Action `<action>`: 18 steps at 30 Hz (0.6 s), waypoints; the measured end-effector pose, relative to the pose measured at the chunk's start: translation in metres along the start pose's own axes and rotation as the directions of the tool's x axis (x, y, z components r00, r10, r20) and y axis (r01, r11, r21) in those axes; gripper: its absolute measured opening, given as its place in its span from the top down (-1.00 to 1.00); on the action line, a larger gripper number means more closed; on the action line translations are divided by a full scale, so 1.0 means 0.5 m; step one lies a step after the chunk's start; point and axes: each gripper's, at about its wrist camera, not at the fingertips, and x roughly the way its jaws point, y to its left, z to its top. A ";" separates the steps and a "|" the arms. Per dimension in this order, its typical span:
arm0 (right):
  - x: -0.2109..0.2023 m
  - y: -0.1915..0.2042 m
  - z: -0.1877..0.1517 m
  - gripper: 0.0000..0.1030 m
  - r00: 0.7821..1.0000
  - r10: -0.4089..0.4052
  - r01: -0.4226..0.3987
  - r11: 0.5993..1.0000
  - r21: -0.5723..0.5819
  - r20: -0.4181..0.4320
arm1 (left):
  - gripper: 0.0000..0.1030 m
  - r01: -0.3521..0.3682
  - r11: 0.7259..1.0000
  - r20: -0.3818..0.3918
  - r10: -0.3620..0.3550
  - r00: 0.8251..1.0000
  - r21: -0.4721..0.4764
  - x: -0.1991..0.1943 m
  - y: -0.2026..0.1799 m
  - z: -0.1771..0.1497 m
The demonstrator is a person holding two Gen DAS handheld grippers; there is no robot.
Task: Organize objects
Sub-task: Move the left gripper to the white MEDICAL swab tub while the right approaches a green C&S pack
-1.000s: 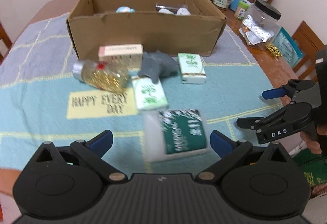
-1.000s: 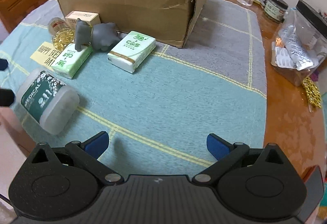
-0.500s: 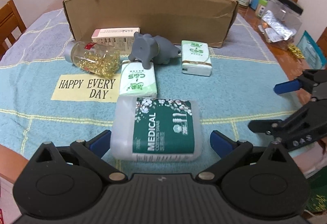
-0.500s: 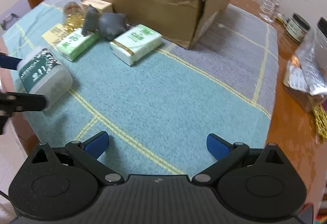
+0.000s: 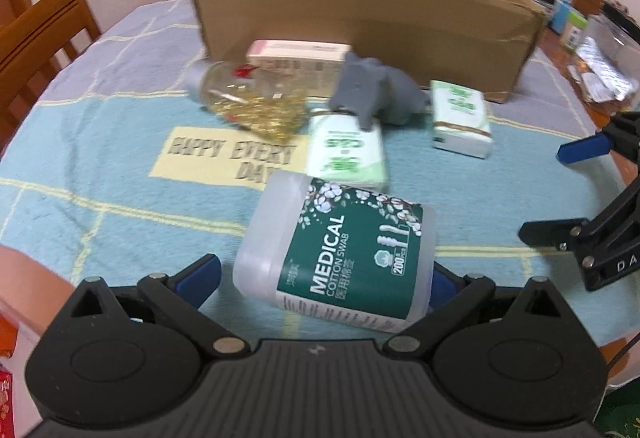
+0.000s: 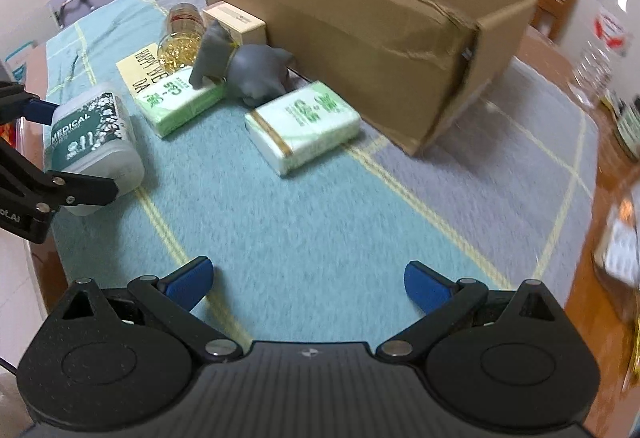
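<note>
A: My left tongs (image 5: 326, 272) are open wide around the cotton swab jar (image 5: 340, 250), low in the frame. The jar lies tilted between the blue pads, and I cannot tell if they touch it yet.

B: And the right tongs (image 6: 308, 276)?

A: Open too, holding nothing, over bare cloth at the bottom.

B: What is the risk?

A: The jar is smooth and round, I think. If I close off-centre, it may roll out toward the tissue pack (image 5: 346, 154) just behind it. The cardboard box (image 5: 372, 14) waits at the top.
</note>
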 end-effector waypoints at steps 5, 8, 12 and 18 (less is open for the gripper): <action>0.018 0.004 0.040 -1.00 1.000 -0.002 0.003 0.999 -0.047 0.028 | -0.96 -0.021 0.999 -0.012 0.021 1.000 -0.037 0.000 0.032 0.003; 0.024 0.012 0.060 -1.00 0.999 0.017 -0.012 0.995 -0.095 0.048 | -0.96 -0.024 0.998 -0.017 0.023 1.000 -0.049 0.002 0.044 0.004; 0.036 0.021 0.087 -1.00 0.997 0.026 -0.015 0.989 -0.149 0.078 | -0.96 -0.021 0.998 -0.021 0.020 1.000 -0.052 0.003 0.050 0.007; 0.058 0.022 0.105 -1.00 0.994 0.014 -0.001 0.993 -0.115 0.112 | -0.96 -0.003 0.998 -0.028 0.002 1.000 -0.055 0.005 0.054 0.013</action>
